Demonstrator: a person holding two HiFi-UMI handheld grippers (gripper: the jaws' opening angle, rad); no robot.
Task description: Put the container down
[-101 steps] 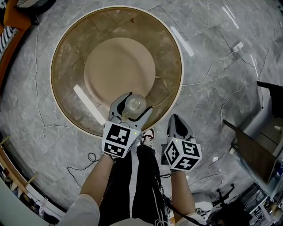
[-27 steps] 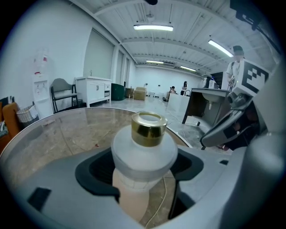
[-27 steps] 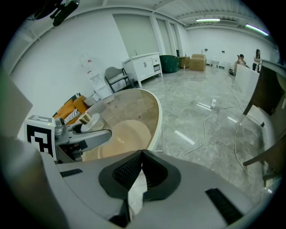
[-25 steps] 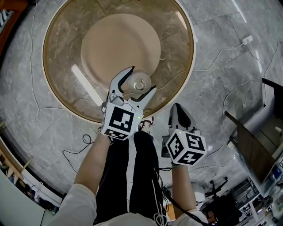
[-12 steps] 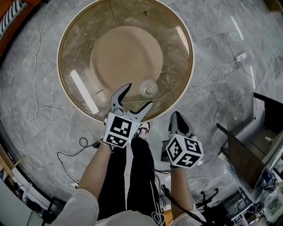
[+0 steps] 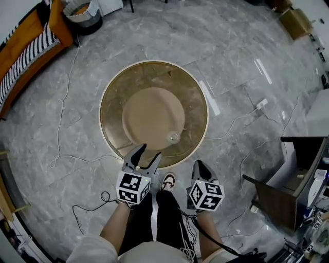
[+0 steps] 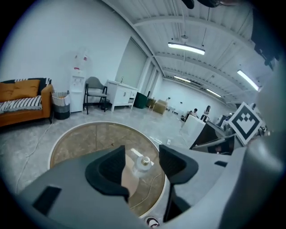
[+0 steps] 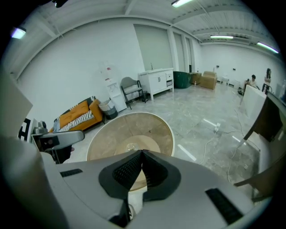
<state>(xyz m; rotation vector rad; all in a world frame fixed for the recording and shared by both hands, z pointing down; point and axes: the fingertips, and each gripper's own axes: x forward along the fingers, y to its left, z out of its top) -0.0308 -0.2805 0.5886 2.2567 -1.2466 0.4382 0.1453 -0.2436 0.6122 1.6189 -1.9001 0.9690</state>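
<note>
The left gripper [image 6: 149,152] has backed off the clear container [image 6: 174,137], now standing alone near the round table's [image 6: 118,92] front edge. Its jaws are closing on nothing, while the right gripper's [image 6: 198,164] sit pressed together, empty. Placement looks done.

Sofa [image 6: 20,46] at ten o'clock and bin [image 6: 82,11] at eleven are cut off by the head view's edge. The container [image 6: 174,137] is too small there to identify.
</note>
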